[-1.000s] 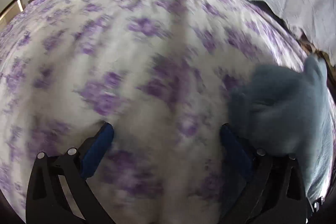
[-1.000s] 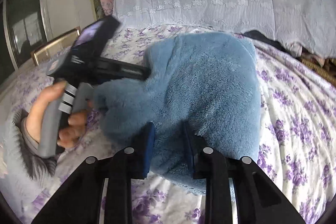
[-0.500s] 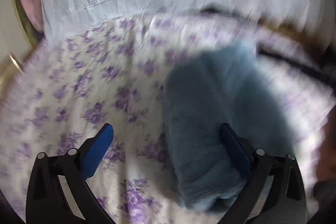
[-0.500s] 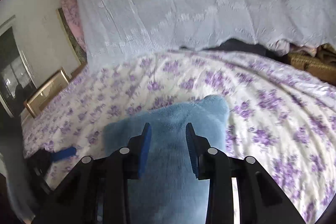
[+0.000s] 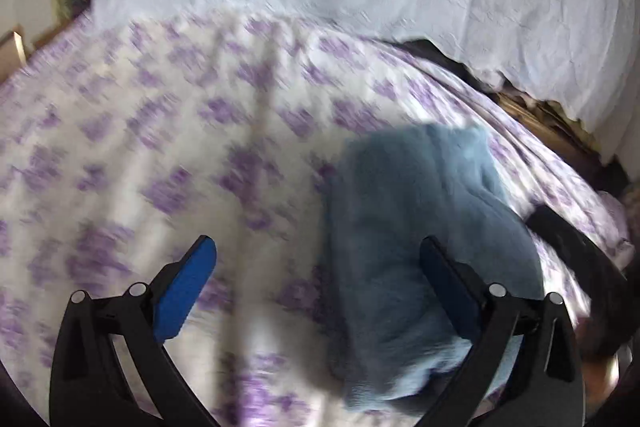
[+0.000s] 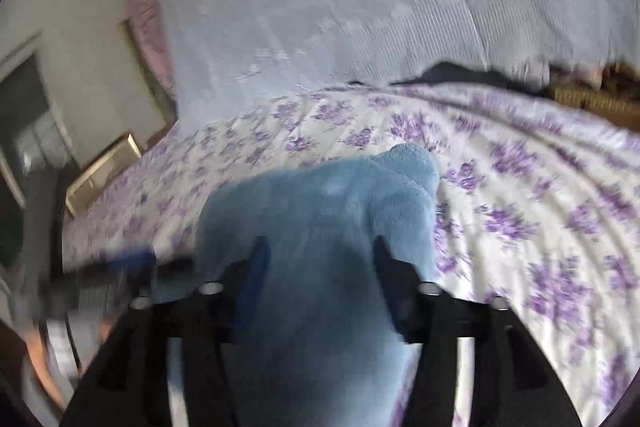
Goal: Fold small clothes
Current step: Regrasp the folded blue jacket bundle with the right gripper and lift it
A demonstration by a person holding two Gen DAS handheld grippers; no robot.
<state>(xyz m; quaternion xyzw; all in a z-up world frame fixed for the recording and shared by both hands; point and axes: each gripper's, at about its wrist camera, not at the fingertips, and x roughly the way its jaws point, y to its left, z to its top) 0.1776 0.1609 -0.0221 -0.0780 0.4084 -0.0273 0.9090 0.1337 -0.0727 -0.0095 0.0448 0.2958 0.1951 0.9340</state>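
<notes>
Only the right wrist view is showing a framed picture (image 6: 102, 173) beside the bed (image 6: 520, 187); right tool (image 6: 318, 259), jaws just opening, is straddling the blue fleece garment (image 6: 320, 211) unclenched; left tool (image 5: 316, 271) is gaping, released.

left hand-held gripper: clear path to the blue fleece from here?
Probably yes. The left hand-held gripper is open, and the blue fleece garment lies on the floral sheet right by its right finger, with nothing on top. The right hand-held gripper straddles it, jaws just opening.

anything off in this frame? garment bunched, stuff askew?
Nothing clearly wrong. The blue fleece garment lies as a folded bundle on the floral bedsheet, a bit lumpy at its far end. The right gripper has just been opening with the fleece between its jaws; the left gripper stands open. Both views are motion-blurred.
</notes>
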